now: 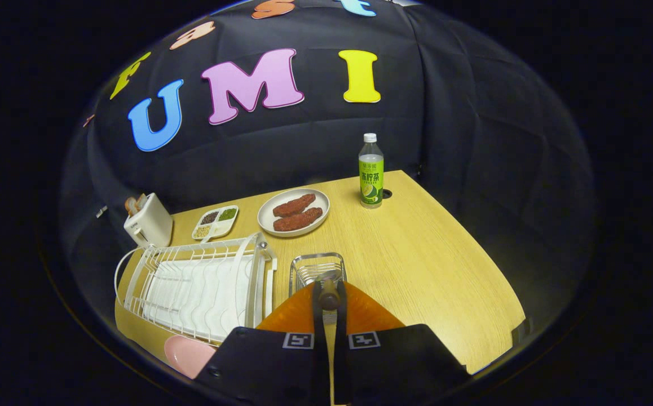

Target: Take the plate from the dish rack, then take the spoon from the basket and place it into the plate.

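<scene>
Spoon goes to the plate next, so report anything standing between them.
Nothing visible does. The gripper is shut on the spoon short of the wire basket; the pink plate lies beside the fingers, by the near corner of the dish rack, which a low swing might clip.

Gripper (329, 307) fingers closed on wooden spoon handle (330, 294), above orange plate (298, 316); wire basket (316, 268) just beyond, dish rack (202, 282) beside it.

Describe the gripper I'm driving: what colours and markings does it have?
The gripper has a black body with two square black-and-white markers, one on each side of the centre slot. Its jaws are orange wedges with black inner strips, tapering to narrow tips. They are shut on the spoon by its brown handle, at the basket.
</scene>
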Available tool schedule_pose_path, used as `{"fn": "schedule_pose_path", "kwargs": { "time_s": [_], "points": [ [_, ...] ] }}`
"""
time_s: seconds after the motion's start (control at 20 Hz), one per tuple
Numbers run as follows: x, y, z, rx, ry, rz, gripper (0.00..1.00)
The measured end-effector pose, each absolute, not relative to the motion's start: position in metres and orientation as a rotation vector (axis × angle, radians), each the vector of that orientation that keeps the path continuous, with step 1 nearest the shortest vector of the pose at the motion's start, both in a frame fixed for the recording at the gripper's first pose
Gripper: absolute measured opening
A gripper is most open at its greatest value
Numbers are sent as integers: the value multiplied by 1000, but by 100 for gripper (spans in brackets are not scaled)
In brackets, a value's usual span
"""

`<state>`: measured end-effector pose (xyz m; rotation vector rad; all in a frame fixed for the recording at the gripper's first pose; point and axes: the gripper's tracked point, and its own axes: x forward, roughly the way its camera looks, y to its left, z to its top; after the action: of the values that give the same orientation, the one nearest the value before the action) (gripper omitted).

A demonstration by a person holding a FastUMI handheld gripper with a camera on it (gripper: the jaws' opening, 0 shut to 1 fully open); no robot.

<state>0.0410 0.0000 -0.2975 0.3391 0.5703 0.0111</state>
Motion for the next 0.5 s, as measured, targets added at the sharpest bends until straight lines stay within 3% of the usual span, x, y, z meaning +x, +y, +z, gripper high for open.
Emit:
{"fn": "schedule_pose_path", "kwargs": {
  "time_s": [0.25,0.5],
  "points": [
    [17,-4,-241,341,517,60,8],
    [-39,41,-178,357,511,219,7]
  ]
}}
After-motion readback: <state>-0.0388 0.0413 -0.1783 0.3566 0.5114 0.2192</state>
